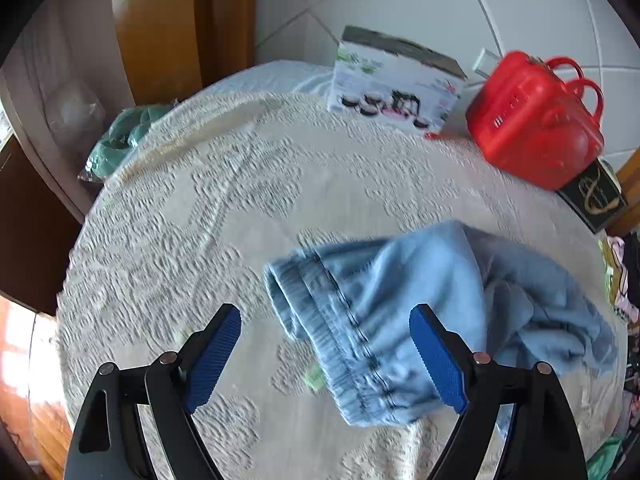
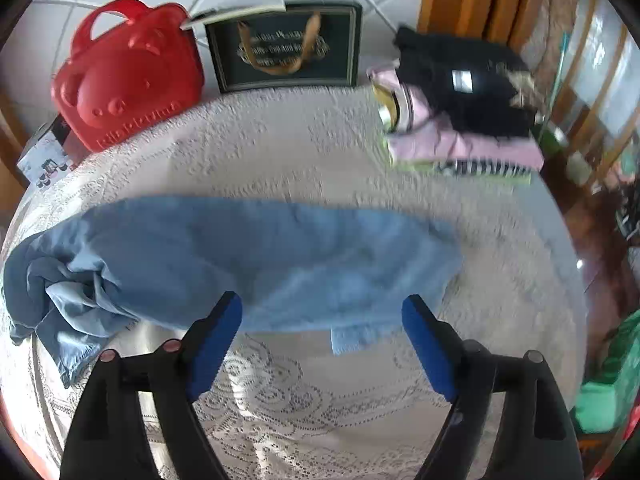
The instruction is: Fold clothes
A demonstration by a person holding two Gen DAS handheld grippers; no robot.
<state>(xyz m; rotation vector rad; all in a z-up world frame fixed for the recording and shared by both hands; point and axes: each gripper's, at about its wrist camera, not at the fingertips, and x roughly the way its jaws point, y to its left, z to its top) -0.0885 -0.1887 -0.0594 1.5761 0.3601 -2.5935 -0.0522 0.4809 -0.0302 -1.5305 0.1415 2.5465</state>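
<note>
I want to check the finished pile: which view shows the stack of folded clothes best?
The right wrist view: the stack of folded clothes sits whole at the far right of the table. The left wrist view catches only a sliver at its right edge.

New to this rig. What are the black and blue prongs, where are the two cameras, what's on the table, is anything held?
No robot arm here: a person holds one two-finger gripper in each hand. Each picture comes from a fisheye camera on a gripper, looking along its blue-padded fingers. The left gripper and right gripper are both open and hold nothing. On the lace tablecloth lie crumpled light blue pants, waistband toward the left gripper. Behind stand a red case, a printed box, a dark gift bag and a stack of folded clothes.
</note>
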